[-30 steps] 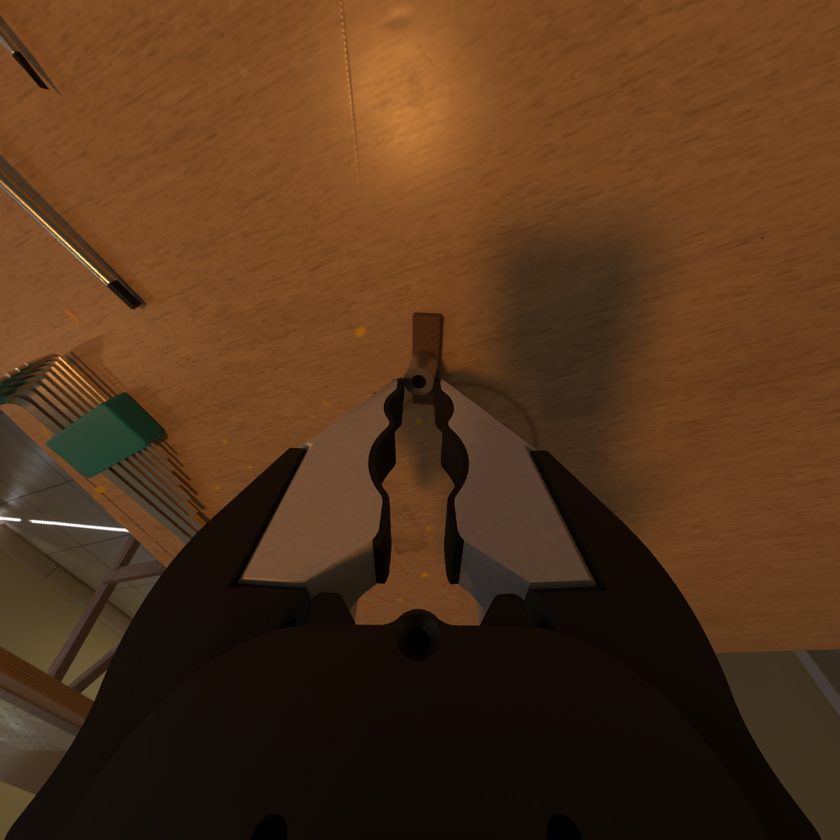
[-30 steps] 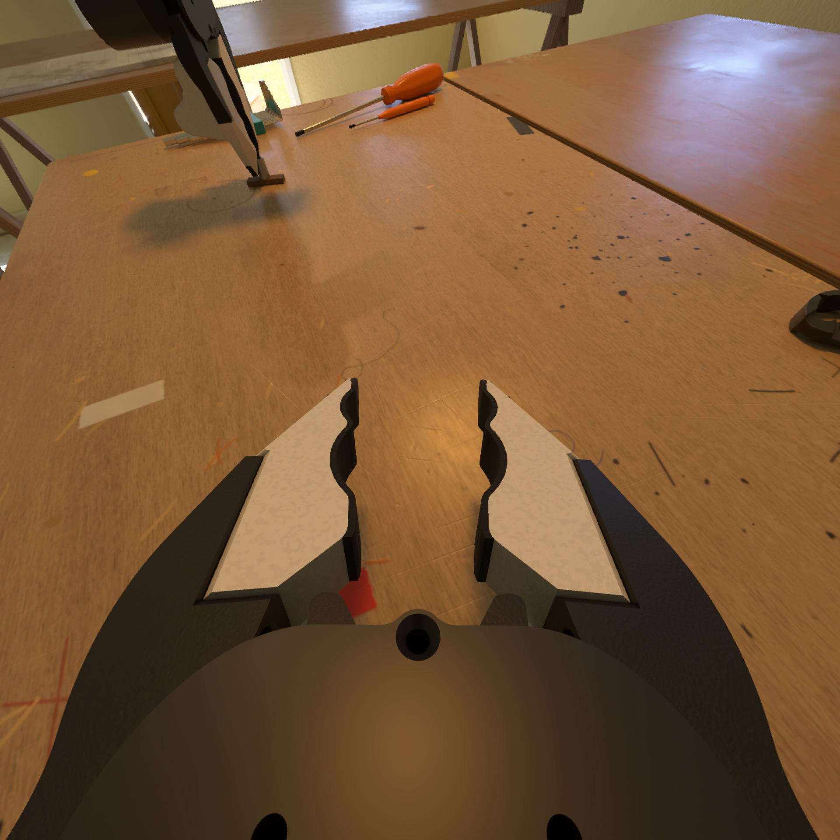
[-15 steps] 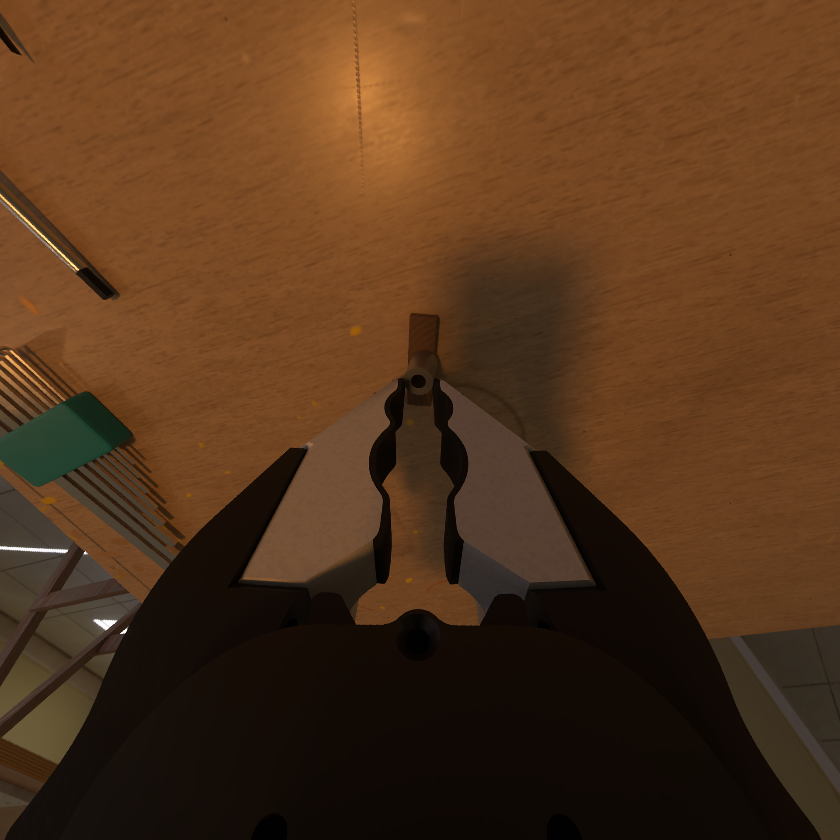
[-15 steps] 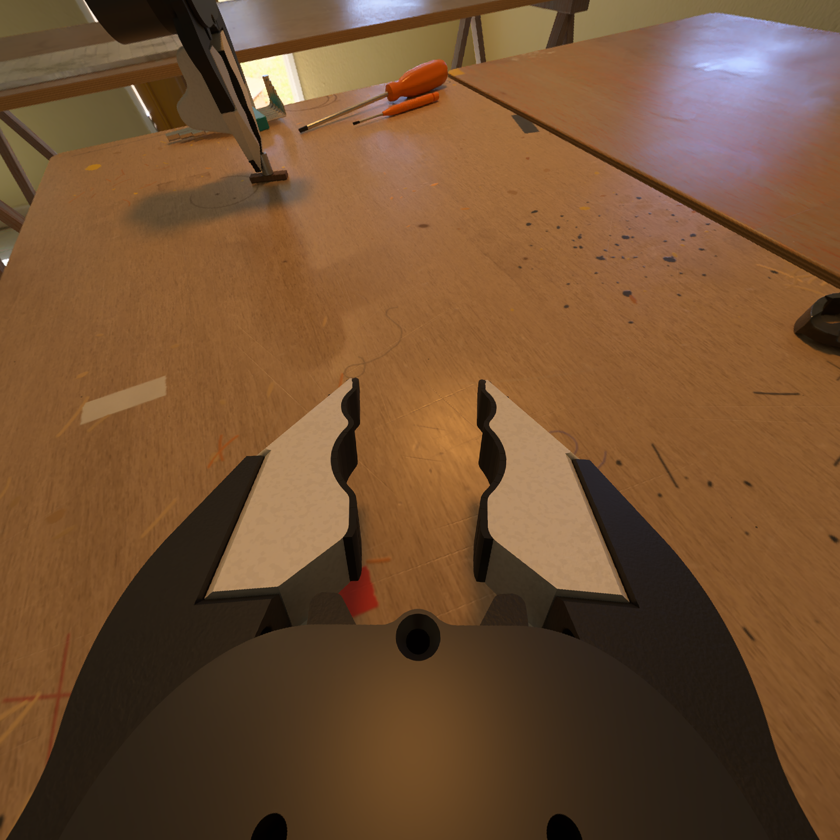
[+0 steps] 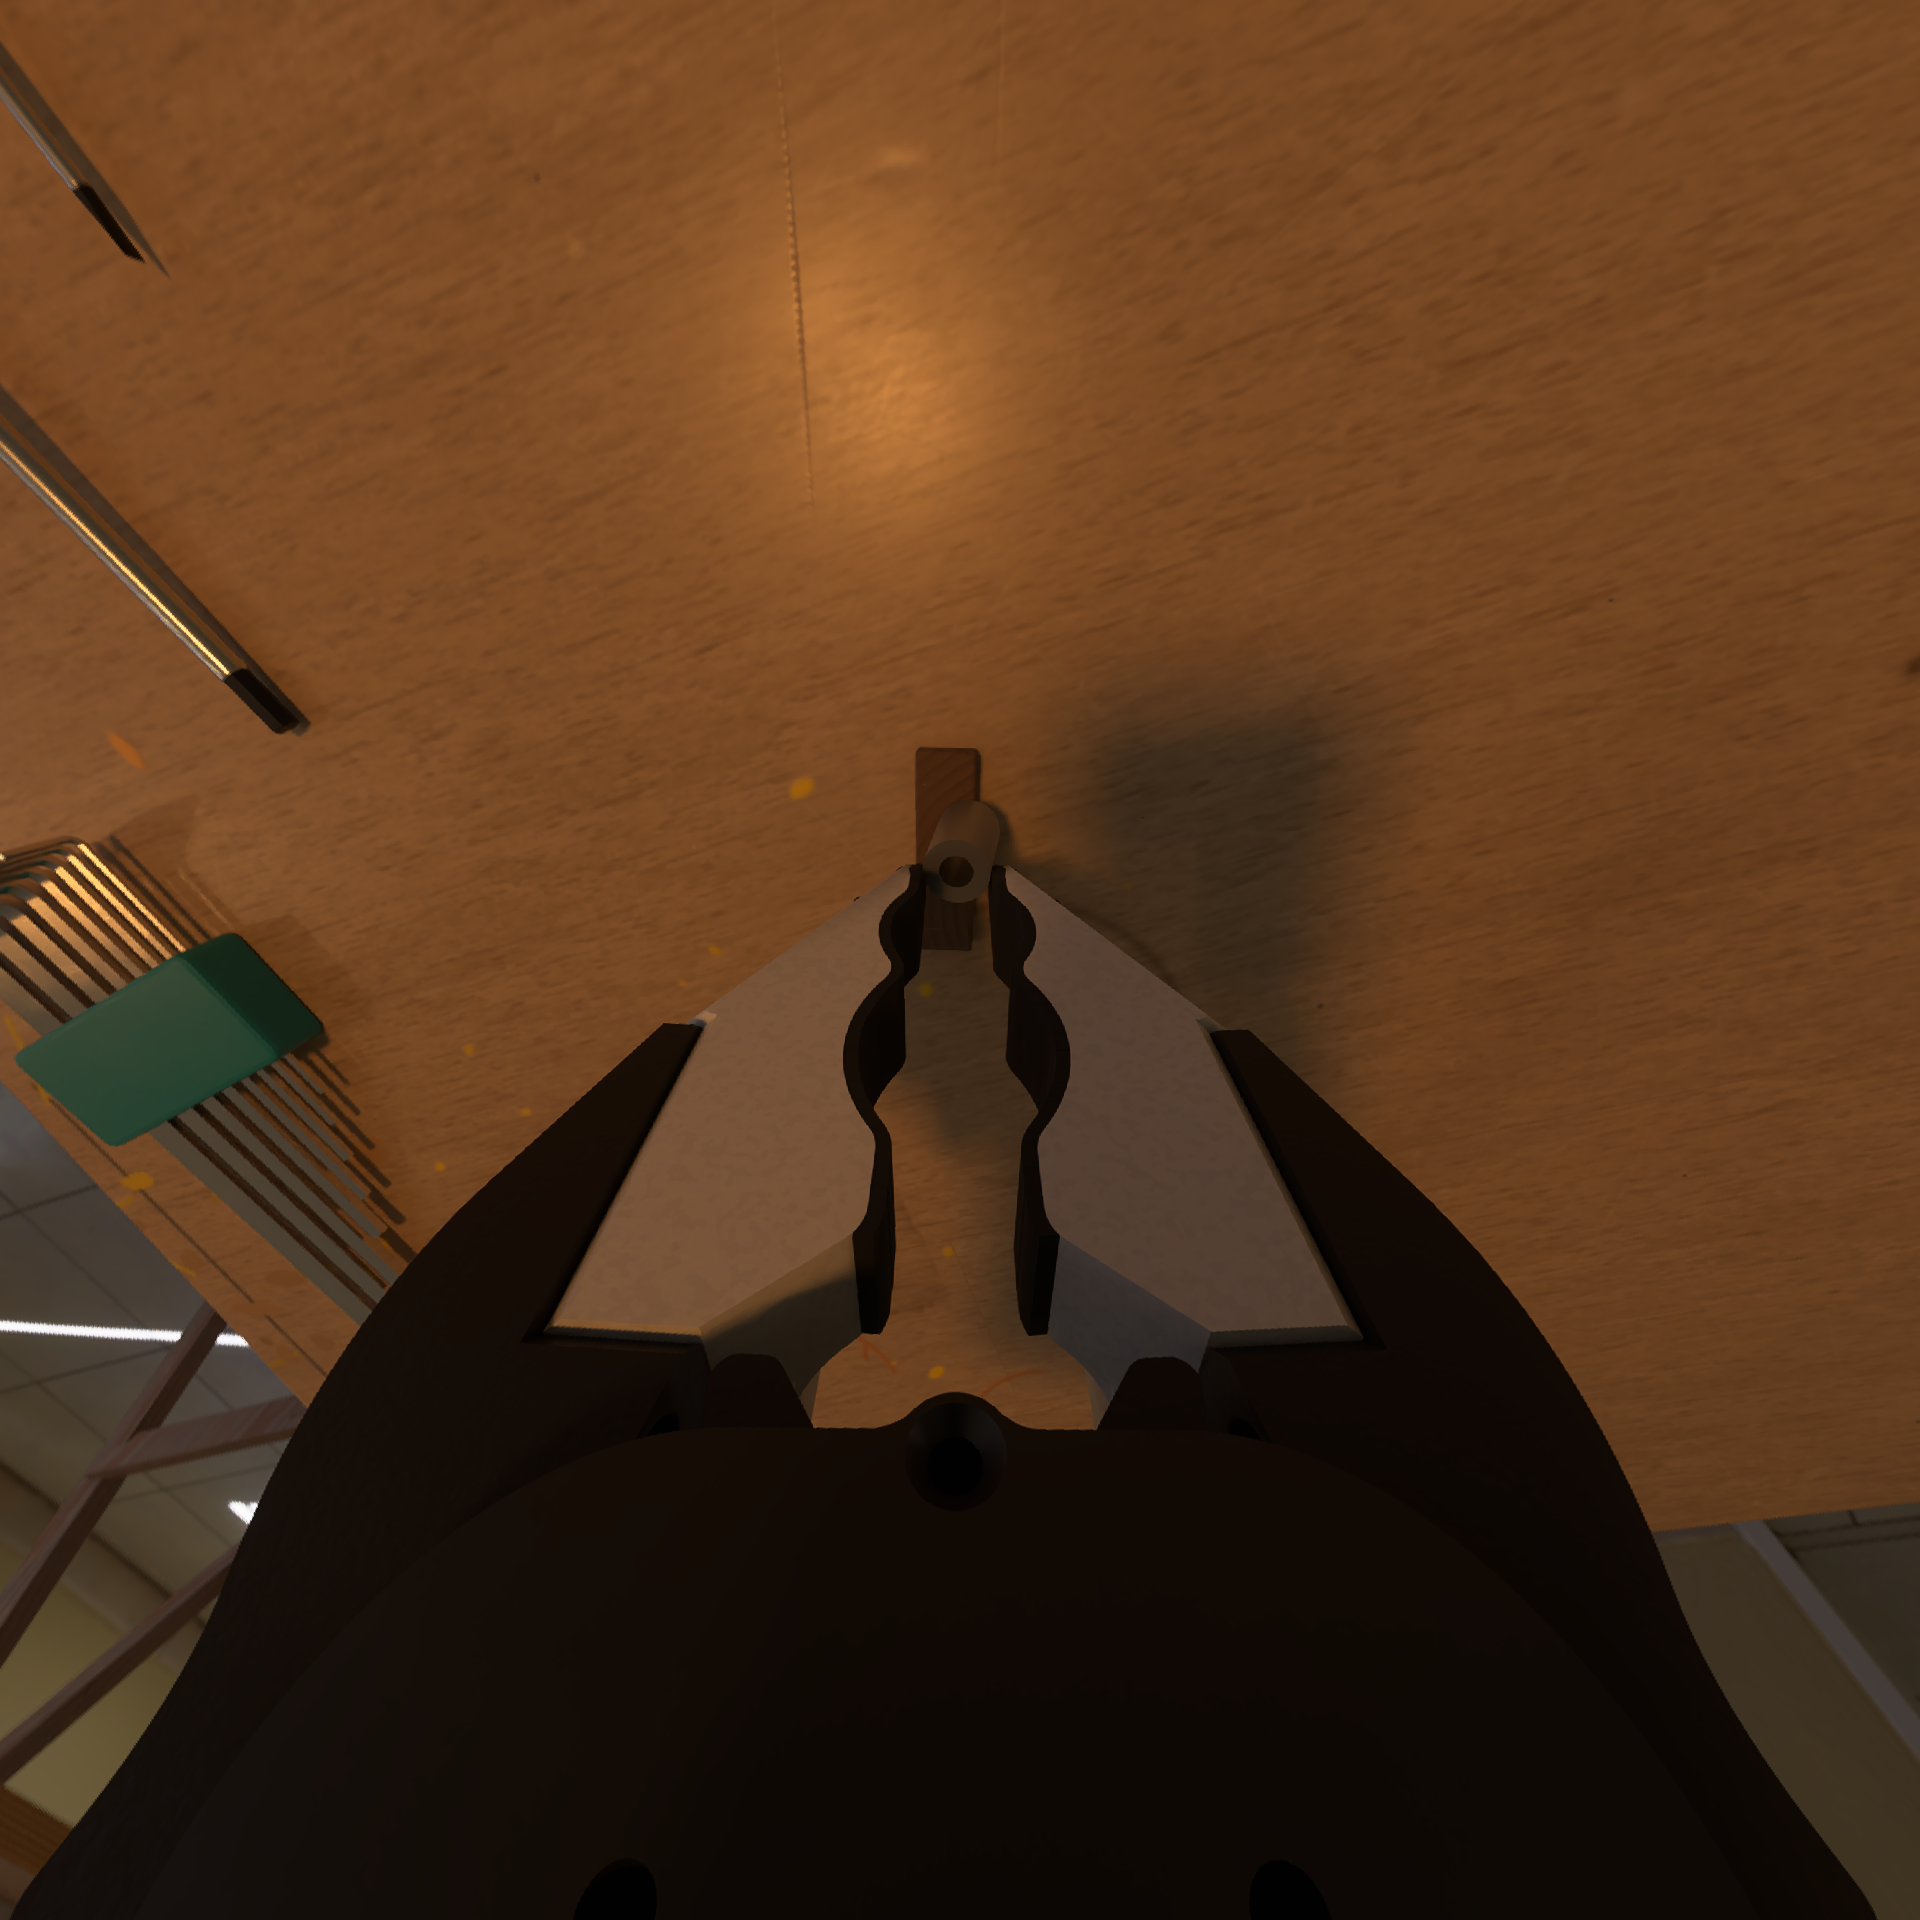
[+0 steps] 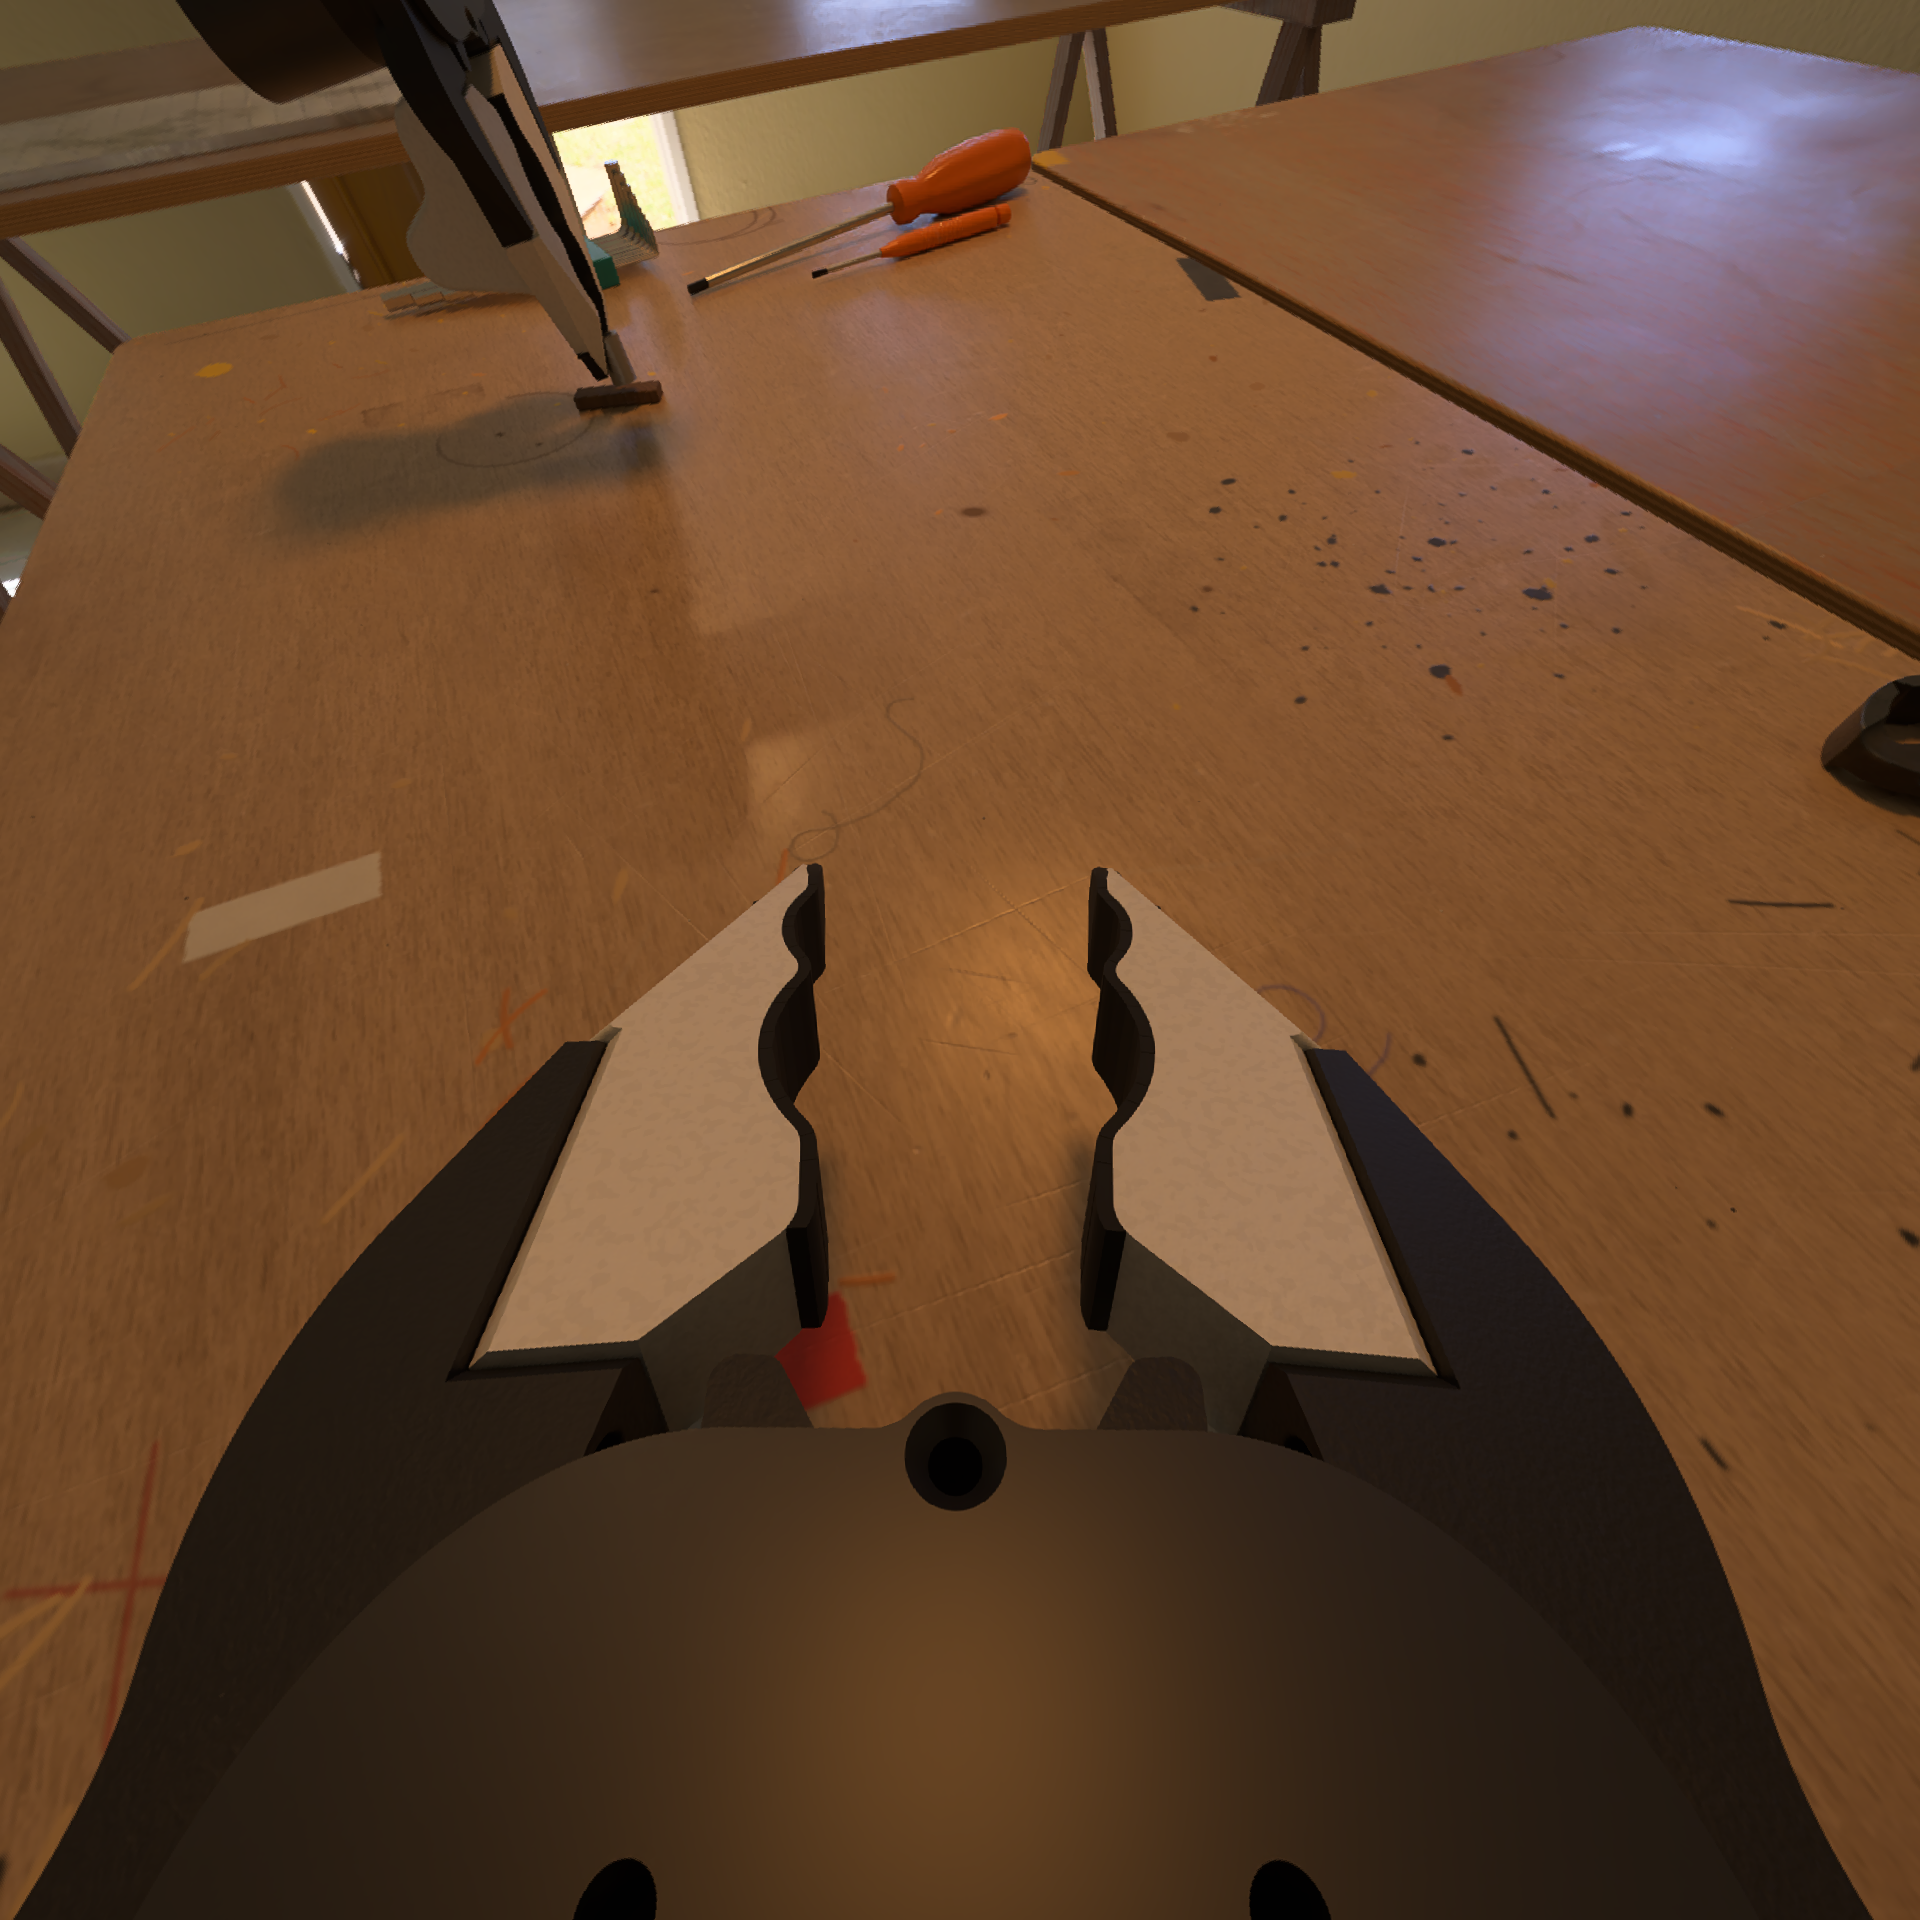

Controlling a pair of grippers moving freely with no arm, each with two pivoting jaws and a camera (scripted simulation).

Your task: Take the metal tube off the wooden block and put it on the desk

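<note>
The small metal tube stands between the fingertips of my left gripper, which is shut on it. I look down its open end, and it leans a little to the upper right. The brown wooden block lies on the desk right under it. In the right wrist view the left gripper slants down from the upper left, with the tube upright over the block. I cannot tell whether the tube's lower end touches the block. My right gripper is open and empty, low over the desk.
Two orange screwdrivers lie at the desk's far edge; their shafts show at left. A hex key set in a green holder lies left of the block. A second table adjoins on the right. A black object sits at the right edge.
The tube now shows more of its side and sits slightly right of the block's centre line, as if drawn up. The left gripper has shifted a little. The right gripper has hardly moved.
</note>
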